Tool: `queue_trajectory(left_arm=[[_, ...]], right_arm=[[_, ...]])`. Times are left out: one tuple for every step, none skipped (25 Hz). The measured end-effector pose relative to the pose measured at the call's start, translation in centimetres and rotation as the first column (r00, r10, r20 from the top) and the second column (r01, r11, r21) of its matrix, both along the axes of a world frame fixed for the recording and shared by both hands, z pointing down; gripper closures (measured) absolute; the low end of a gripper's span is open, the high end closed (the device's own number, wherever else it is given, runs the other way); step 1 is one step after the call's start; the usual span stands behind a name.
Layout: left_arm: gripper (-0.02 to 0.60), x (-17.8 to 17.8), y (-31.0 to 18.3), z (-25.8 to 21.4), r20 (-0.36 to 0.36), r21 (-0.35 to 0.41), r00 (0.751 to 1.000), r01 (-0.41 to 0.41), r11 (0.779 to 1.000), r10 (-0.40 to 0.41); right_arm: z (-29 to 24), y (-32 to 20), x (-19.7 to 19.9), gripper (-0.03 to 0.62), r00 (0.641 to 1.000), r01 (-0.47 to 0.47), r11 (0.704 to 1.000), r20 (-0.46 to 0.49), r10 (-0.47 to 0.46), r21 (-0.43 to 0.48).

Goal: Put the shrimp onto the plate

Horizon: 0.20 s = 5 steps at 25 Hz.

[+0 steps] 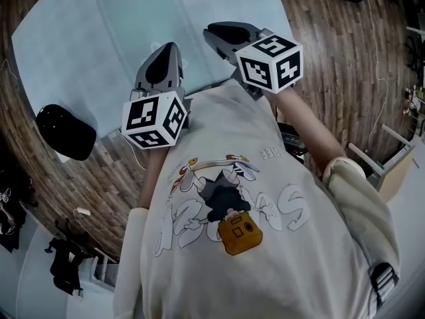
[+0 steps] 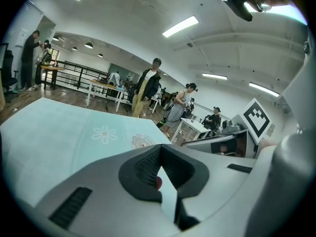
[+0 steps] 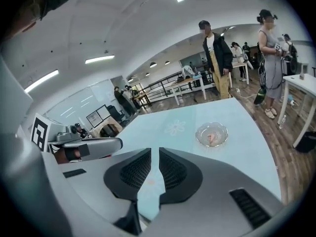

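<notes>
Right gripper view: shrimp [image 3: 212, 138] already in plate [image 3: 199, 132], 1 o'clock on surface [image 3: 247, 154]. Right fingers [image 3: 173, 169] barely parted, empty. Left fingers [image 2: 145, 168] pinched together at tips; red speck [image 2: 158, 182] below, unclear. Likely done.

Shrimp [image 3: 212, 138] in plate [image 3: 211, 134]. Plate on tabletop [image 1: 80, 38], 12 o'clock in head view, well beyond both grippers. Left gripper [image 1: 169, 45] and right gripper [image 1: 216, 30] side by side over near tabletop edge. Cap [image 1: 65, 131] at 8 o'clock, at tabletop corner.

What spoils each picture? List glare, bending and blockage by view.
Head view: fisheye bends the table edge; the shirt blocks the lower half. Left gripper view: ceiling lights glare, corners dark. Right gripper view: plate sharp, own jaws loom large.
</notes>
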<state>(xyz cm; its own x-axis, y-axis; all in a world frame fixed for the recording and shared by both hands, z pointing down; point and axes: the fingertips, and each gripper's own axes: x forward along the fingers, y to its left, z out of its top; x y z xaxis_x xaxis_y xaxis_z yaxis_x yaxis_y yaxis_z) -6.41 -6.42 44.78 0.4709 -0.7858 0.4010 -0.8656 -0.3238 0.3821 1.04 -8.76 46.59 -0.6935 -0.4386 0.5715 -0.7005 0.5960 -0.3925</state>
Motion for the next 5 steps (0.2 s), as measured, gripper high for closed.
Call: queue_trajectory(left_arm=[[0.574, 0.0, 0.3, -0.1, 0.0, 0.005, 1.0, -0.009, 1.0, 0.009], [0.574, -0.1, 0.5, -0.2, 0.001, 0.011, 1.0, -0.018, 1.0, 0.018], [0.574, -0.2, 0.7, -0.3, 0.001, 0.017, 1.0, -0.027, 0.999, 0.027], [0.574, -0.3, 0.9, -0.4, 0.003, 0.022, 0.999, -0.035, 0.999, 0.035], [0.574, -0.5, 1.2, -0.5, 0.004, 0.026, 0.999, -0.043, 0.999, 0.043]], right_arm=[[-0.1, 0.2, -0.2, 0.528, 1.0, -0.003, 1.0, 0.006, 0.003, -0.002], [-0.2, 0.4, -0.4, 0.528, 1.0, -0.003, 1.0, 0.008, 0.003, -0.002], [-0.2, 0.6, -0.7, 0.528, 1.0, -0.002, 1.0, 0.008, 0.002, 0.0], [-0.2, 0.9, -0.9, 0.528, 1.0, 0.0, 1.0, 0.006, 0.0, 0.004], [-0.2, 1.1, -1.2, 0.528, 1.0, 0.003, 1.0, 0.004, -0.003, 0.007]])
